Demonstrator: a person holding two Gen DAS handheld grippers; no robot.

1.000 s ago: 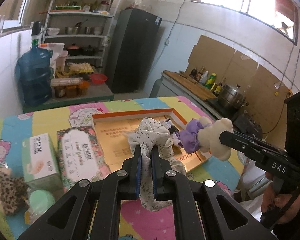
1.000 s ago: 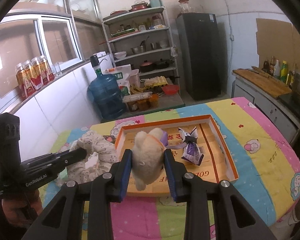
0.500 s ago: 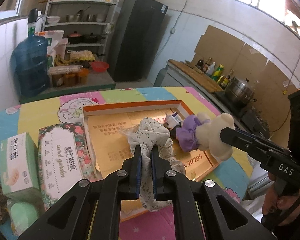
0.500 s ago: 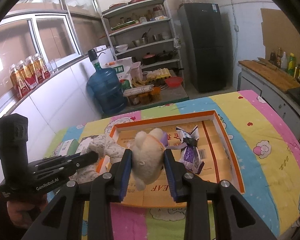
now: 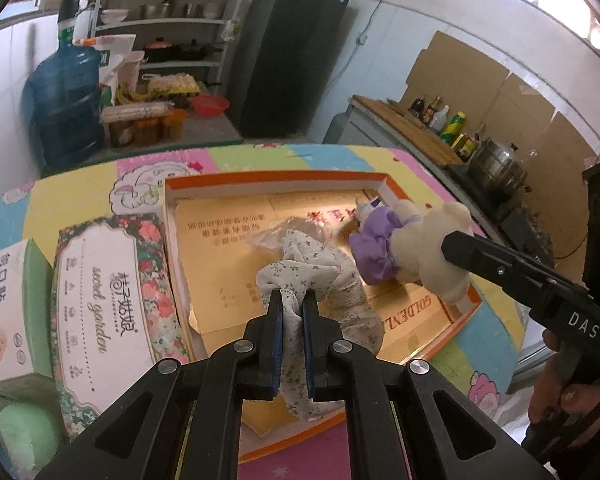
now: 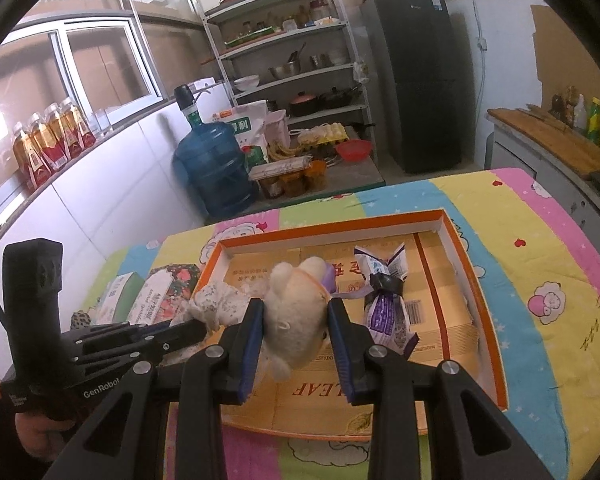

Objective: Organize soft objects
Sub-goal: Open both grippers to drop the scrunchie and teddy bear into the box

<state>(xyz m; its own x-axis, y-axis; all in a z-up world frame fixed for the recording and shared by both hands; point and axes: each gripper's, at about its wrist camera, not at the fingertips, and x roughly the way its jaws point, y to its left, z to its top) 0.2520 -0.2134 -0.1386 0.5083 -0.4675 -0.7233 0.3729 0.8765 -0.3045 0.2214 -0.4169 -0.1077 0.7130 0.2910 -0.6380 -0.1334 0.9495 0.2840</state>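
Over orange-rimmed tray [image 6: 476,276]: plush bear [image 6: 296,312] between right jaws, floral cloth [image 5: 300,276] between left.

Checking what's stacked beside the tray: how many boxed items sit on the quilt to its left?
2: a floral tissue box lies right beside the orange tray, and a green box sits just left of it. More may be hidden beyond the frame's edge.

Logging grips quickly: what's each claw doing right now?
Left claw: shut on the floral cloth.
Right claw: shut on the cream plush toy.

tissue boxes [image 5: 96,316] left of tray [image 5: 268,182], packet [image 6: 386,304] inside tray
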